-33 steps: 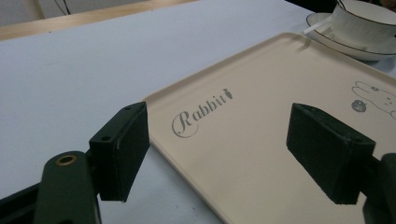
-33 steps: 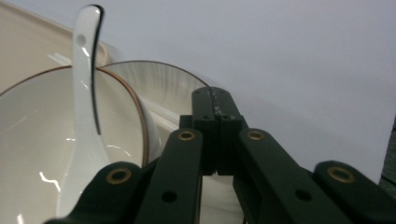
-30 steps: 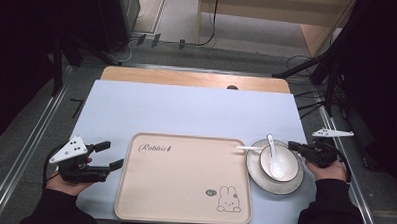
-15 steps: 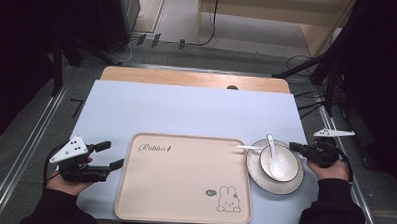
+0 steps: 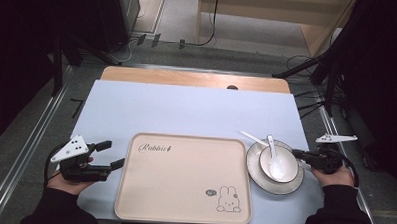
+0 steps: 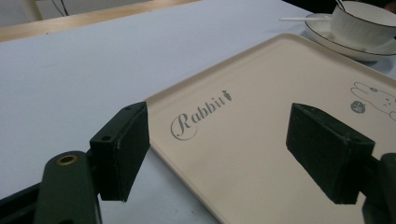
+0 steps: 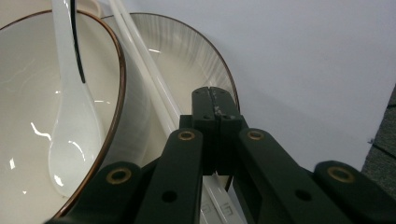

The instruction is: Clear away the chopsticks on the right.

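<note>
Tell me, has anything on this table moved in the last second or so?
Hardly anything. The right gripper sits at the plate's right rim as before, jaws shut together above the white chopsticks, though whether they pinch them is unclear. The left gripper rests open left of the tray. Bowl and spoon lie unchanged.
</note>
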`<state>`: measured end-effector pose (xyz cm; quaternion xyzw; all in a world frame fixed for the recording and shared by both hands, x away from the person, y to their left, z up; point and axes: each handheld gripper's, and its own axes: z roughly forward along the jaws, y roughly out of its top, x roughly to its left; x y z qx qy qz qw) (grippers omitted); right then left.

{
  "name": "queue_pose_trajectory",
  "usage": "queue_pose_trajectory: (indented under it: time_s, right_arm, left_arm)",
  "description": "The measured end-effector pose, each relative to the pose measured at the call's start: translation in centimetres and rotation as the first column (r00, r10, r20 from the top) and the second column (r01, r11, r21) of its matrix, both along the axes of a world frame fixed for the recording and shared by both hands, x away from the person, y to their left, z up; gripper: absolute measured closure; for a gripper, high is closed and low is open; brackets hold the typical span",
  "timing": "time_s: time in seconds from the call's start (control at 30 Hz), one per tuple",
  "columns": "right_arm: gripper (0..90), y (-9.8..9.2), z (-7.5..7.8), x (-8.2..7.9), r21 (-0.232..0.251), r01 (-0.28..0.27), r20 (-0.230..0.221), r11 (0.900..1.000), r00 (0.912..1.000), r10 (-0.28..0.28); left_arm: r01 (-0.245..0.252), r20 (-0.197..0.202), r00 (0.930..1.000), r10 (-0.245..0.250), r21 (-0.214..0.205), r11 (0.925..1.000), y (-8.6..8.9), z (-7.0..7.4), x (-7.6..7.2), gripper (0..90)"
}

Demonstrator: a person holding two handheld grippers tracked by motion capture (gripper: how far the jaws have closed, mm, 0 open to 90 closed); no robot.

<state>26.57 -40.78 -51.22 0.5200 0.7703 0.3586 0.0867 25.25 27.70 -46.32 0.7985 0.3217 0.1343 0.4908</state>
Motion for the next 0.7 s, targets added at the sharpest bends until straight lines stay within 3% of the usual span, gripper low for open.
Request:
queue_pose_trajectory:
  time_s: [0.23,0.43,0.57,0.67,0.7]
  right_arm:
    - [90.0,0.1,-0.1,-0.9,-0.032,-0.009,-0.025,0.9994,0.9996,0.009]
    - [89.3,-0.7,-0.3,-1.6,0.001,0.003,-0.022,1.0000,0.9998,-0.003]
    - [77.7,-1.0,0.8,-2.3,0.023,0.012,0.040,0.9997,0.9991,-0.013]
    - [58.3,-0.8,1.4,-2.4,-0.006,0.018,0.099,0.9998,0.9950,-0.018]
    - [57.8,-0.7,1.4,-2.4,-0.008,0.020,0.102,0.9998,0.9946,-0.019]
  left_arm:
    - [0.005,-0.002,1.0000,-0.005,0.002,1.0000,-0.2,0.0,0.1,21.9]
    - [0.009,-0.003,1.0000,-0.009,0.002,1.0000,-0.3,0.0,0.3,21.9]
    - [0.010,-0.002,1.0000,-0.010,0.000,1.0000,-0.4,0.0,0.3,22.0]
    - [0.009,-0.002,1.0000,-0.009,-0.003,1.0000,-0.5,0.0,0.3,22.0]
    - [0.011,-0.001,0.9999,-0.011,-0.002,0.9999,-0.5,0.0,0.3,22.0]
